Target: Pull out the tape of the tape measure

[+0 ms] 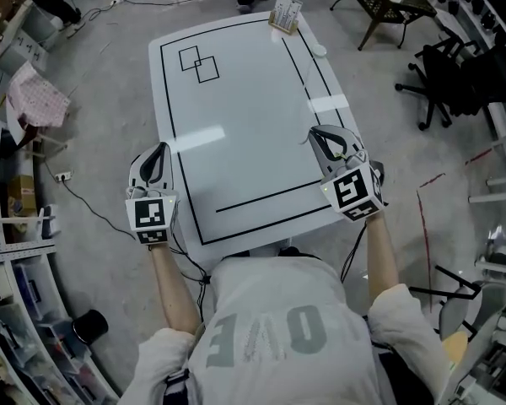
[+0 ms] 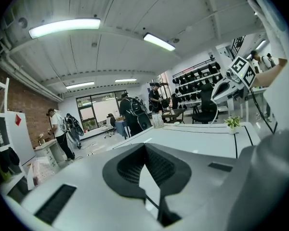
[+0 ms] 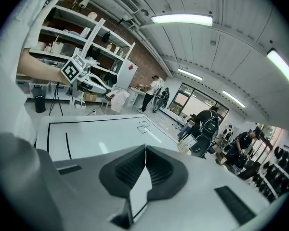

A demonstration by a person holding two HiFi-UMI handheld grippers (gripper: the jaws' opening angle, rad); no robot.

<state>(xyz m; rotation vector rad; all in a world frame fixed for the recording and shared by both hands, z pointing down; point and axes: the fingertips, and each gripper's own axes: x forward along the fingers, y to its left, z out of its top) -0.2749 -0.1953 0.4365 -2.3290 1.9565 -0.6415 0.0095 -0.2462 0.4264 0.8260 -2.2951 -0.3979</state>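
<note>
No tape measure shows in any view. In the head view my left gripper (image 1: 158, 151) hovers at the left edge of the white table (image 1: 236, 99), jaws shut with nothing between them. My right gripper (image 1: 321, 135) hovers over the table's right edge, also shut and empty. In the left gripper view the left gripper (image 2: 145, 146) has its pads pressed together, and the right gripper (image 2: 237, 75) shows far off at the right. The right gripper view shows the right gripper (image 3: 145, 151) with its pads touching, with the left gripper (image 3: 80, 71) at the upper left.
Black lines and two small squares (image 1: 199, 63) mark the table. A small card stand (image 1: 285, 13) sits at its far edge, a small white pot (image 1: 320, 51) near the far right. Office chairs (image 1: 455, 74) stand to the right, shelves (image 1: 17, 310) to the left. People stand in the background.
</note>
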